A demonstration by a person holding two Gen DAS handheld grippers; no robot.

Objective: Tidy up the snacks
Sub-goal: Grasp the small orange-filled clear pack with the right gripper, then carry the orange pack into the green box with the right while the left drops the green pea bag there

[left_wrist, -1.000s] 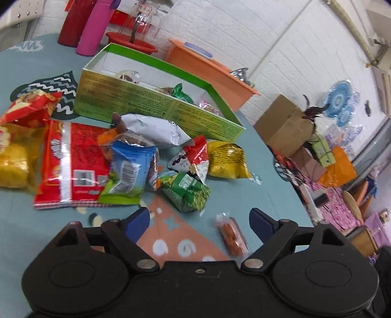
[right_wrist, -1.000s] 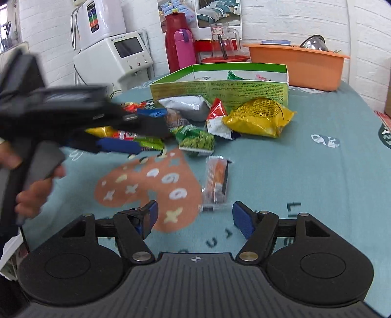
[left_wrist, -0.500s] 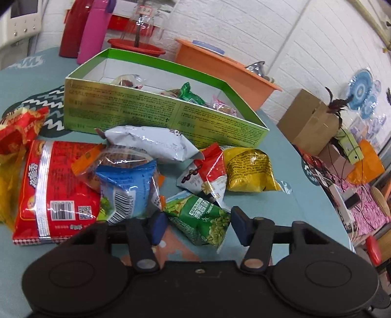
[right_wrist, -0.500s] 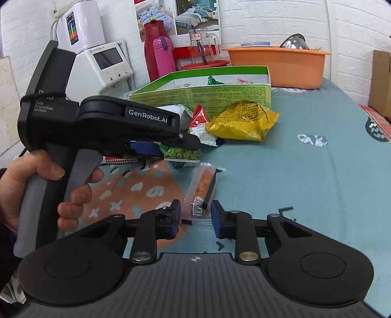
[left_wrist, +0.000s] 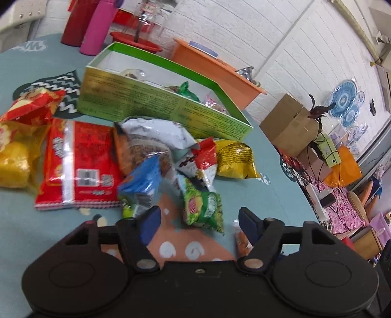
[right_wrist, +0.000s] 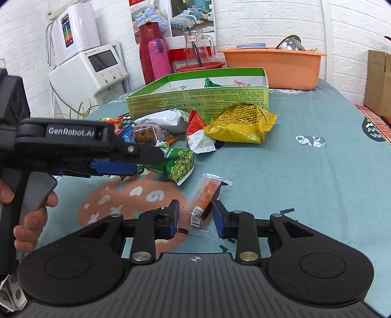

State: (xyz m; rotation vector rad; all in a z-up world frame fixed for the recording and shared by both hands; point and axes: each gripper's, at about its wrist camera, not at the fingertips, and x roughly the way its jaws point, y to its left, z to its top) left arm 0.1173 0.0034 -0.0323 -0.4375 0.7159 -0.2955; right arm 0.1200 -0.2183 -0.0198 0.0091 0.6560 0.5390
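We see our left gripper (left_wrist: 198, 217) with its jaws spread wide over the teal tablecloth (left_wrist: 273, 171). The green pea packet (left_wrist: 204, 208) lies between them, touching neither. Behind it, loose snacks crowd before the green box (left_wrist: 156, 102).

White brick walls (right_wrist: 281, 22) enclose a brightly lit room. A bedroom poster (right_wrist: 180, 17) hangs behind the teal-clothed counter (right_wrist: 305, 156), and cardboard boxes (left_wrist: 288, 122) crowd the cluttered floor beside it.
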